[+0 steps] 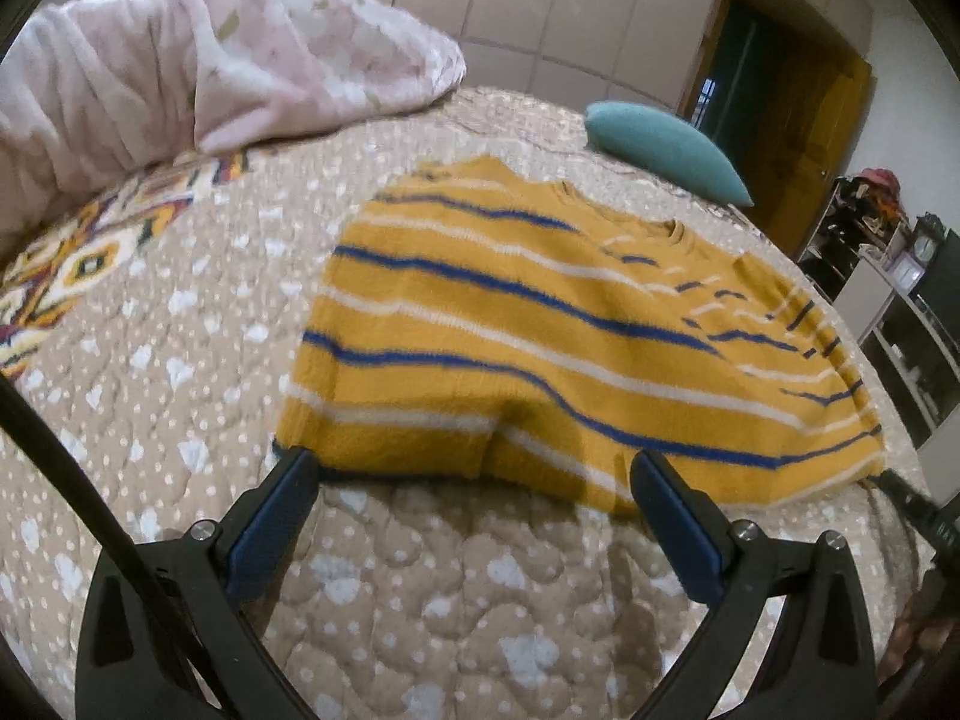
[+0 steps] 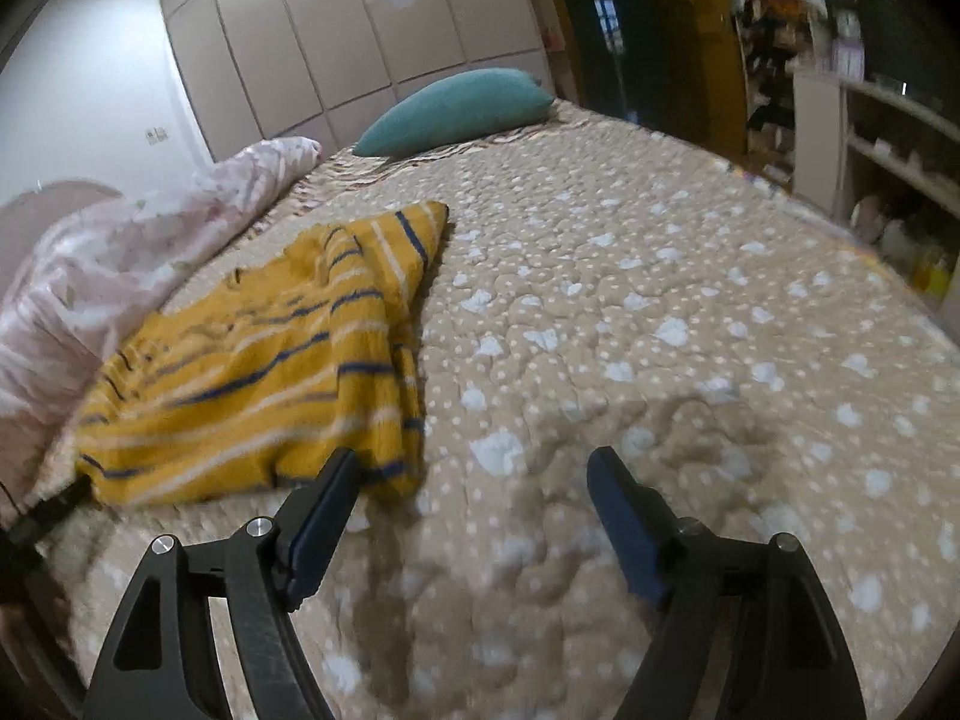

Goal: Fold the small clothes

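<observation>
Just ahead of the left gripper (image 1: pixel 474 474), whose blue-padded jaws stand apart with nothing between them, lies the mustard-yellow knitted sweater with blue and white stripes (image 1: pixel 540 324), spread on the beige quilted bedspread with white spots (image 1: pixel 420 588). Its near hem sits by both fingertips. The right gripper (image 2: pixel 474 468) is also parted and empty; the sweater (image 2: pixel 258 372) lies ahead to its left, beside its left fingertip. Farther off rest a teal pillow (image 2: pixel 456 108) and a crumpled pink floral duvet (image 1: pixel 198 60).

Home bedroom: quilted bed (image 2: pixel 660 300), wardrobe (image 2: pixel 336 42).
</observation>
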A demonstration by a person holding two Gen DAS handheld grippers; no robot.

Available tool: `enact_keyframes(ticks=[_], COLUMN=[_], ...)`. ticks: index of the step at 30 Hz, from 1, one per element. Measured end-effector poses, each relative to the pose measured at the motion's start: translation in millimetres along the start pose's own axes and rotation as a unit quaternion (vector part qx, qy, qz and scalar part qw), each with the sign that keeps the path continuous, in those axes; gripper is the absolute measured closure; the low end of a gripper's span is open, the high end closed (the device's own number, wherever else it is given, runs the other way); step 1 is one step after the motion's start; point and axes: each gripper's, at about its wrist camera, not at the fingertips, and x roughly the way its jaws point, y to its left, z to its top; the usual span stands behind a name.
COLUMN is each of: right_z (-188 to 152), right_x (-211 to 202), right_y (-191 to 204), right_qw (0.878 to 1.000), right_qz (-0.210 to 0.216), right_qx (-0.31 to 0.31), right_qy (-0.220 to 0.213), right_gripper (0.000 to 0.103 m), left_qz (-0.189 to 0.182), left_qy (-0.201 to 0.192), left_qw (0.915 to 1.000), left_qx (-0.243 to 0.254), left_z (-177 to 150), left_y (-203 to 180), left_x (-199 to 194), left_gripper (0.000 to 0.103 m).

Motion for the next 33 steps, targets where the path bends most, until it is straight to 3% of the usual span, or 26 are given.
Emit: enact_keyframes(ticks=[2,4,6,9,13,16,18,23,26,29,30,31,32,33], right_z=[-7.2,-9.5,-7.3,-3.3,-13.0,-27.4,-40.1,-76.5,-78.9,-76.4,-75.9,-75.3,-77.7,-81.1], right_x=[-15.3,-30.0,-41.0,-37.9,-19.3,-3.9,9.8,38.5,45.6,59.5,60.6,60.6,58.6,55.8], right_y=[12.7,28.4,55.0,107.6,195.3,261.6,306.3,369.7,390.5,402.7,402.1,402.9,403.8,404.7], right_qw=[1.0,0.999,0.995,0.983,0.955,0.928,0.908,0.862,0.852,0.855,0.856,0.857,0.854,0.849], right_qz=[-0.018,-0.004,0.006,0.053,0.114,0.139,0.145,0.106,0.085,0.08,0.086,0.095,0.102,0.101], right_qx=[-0.02,-0.047,-0.098,-0.174,-0.275,-0.345,-0.394,-0.495,-0.516,-0.513,-0.509,-0.506,-0.51,-0.519], right_qy=[-0.014,-0.025,-0.035,-0.018,0.007,0.012,0.015,0.022,0.005,0.01,0.012,0.018,0.02,0.014], right_gripper=[0.021,0.021,0.021,0.021,0.021,0.021,0.021,0.025,0.025,0.029,0.039,0.053,0.06,0.073], left_qz=[-0.028,-0.071,-0.07,-0.051,-0.076,-0.126,-0.158,-0.206,-0.231,-0.239,-0.243,-0.245,-0.245,-0.236], left_qy=[0.026,0.023,0.013,0.012,0.056,0.112,0.148,0.176,0.19,0.19,0.189,0.19,0.2,0.212], left_qw=[0.9992,0.9967,0.9963,0.9961,0.9918,0.9808,0.9711,0.9597,0.9506,0.9477,0.9474,0.9473,0.9461,0.9463], left_qx=[-0.009,-0.032,-0.048,-0.071,-0.087,-0.098,-0.101,-0.074,-0.084,-0.091,-0.089,-0.082,-0.07,-0.062], left_z=[4.5,15.8,31.6,65.2,103.9,124.1,133.1,147.3,156.6,162.8,163.2,164.3,163.0,164.0], left_y=[6.4,22.6,38.8,67.2,89.2,92.0,89.5,78.5,78.0,75.4,73.7,70.7,65.6,61.0], left_x=[-8.1,-22.9,-30.3,-21.7,16.7,55.4,80.0,110.2,124.7,130.1,130.4,130.8,131.7,135.4], left_gripper=[0.002,0.002,0.002,0.002,0.002,0.002,0.003,0.005,0.005,0.005,0.008,0.03,0.066,0.069])
